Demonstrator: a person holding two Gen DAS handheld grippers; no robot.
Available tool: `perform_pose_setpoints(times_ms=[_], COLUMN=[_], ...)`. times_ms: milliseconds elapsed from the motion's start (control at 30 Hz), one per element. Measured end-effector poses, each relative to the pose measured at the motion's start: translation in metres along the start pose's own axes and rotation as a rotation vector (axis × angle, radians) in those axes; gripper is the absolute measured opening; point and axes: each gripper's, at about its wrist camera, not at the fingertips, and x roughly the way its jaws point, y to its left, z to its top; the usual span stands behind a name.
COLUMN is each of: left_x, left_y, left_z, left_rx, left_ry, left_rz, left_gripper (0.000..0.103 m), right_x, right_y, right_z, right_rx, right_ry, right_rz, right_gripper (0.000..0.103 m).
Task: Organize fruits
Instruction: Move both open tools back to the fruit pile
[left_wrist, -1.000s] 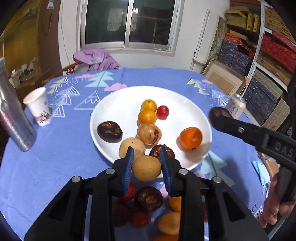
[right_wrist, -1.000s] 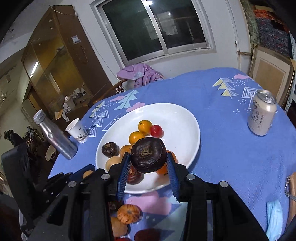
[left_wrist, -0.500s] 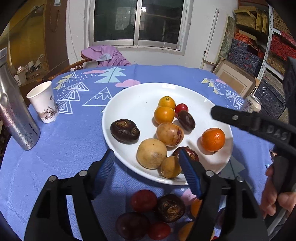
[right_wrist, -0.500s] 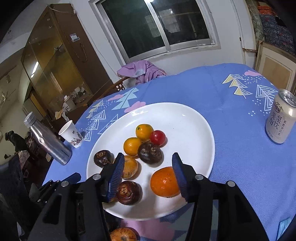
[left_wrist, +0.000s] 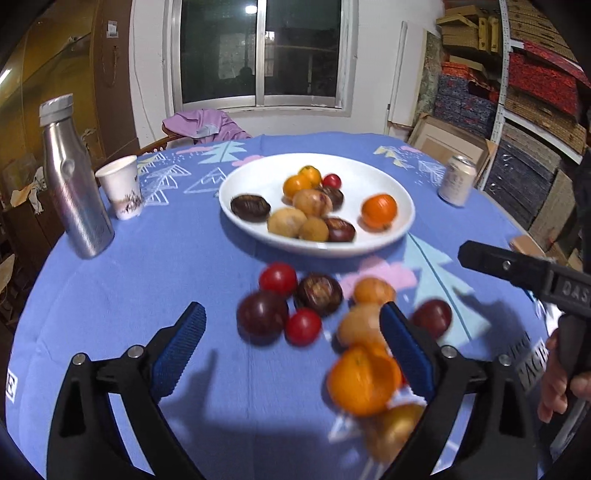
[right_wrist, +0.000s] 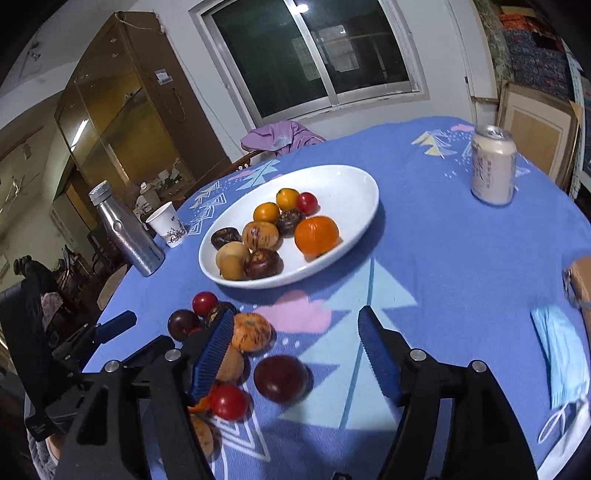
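- Both grippers hover empty over the loose fruit on the worktop, just in front of the white plate (left_wrist: 404, 218); the next pick is the step in hand, by my reading.
- Left gripper (left_wrist: 291, 349): jaws spread wide, nothing between them. The dark plum (left_wrist: 262, 313) and a small red tomato (left_wrist: 303, 326) lie nearest its centre line, touching each other, so it should commit to one and come straight down.
- Right gripper (right_wrist: 295, 349): jaws released too. The dark plum (right_wrist: 280, 373) in front of the plate sits apart from its neighbours, the cleanest target.
- Round fruit can roll, so close gently around the widest part.
- On the plate: one big orange (right_wrist: 316, 235) at the right, with small orange, brown and dark fruits clustered beside it.
- The loose pile mixes red, dark, tan and orange fruit; this view is blurred.
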Motion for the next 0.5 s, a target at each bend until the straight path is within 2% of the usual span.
perform_pose_setpoints(times_ms=[100, 200, 333, 500], left_x=[-0.011, -0.022, -0.030, -0.019], left_y=[-0.005, -0.010, -0.027, -0.040], left_z=[-0.022, -0.038, -0.046, -0.047], left_rx=[0.009, 0.009, 0.073, 0.112], left_ry=[0.012, 0.017, 0.014, 0.084], left_rz=[-0.012, -0.061, -0.088, -0.113], left_gripper=[0.095, 0.095, 0.095, 0.095], right_x=[-0.008, -0.014, -0.010, 0.005], right_y=[0.000, 0.007, 0.001, -0.001], right_z=[-0.020, -0.036, -0.037, -0.039], right_rx=[0.003, -0.042, -0.031, -0.034], right_ry=[0.010, 0.022, 0.022, 0.070], right_rz=[0.009, 0.006, -0.051, -0.082], right_gripper=[0.075, 0.076, 0.078, 0.078])
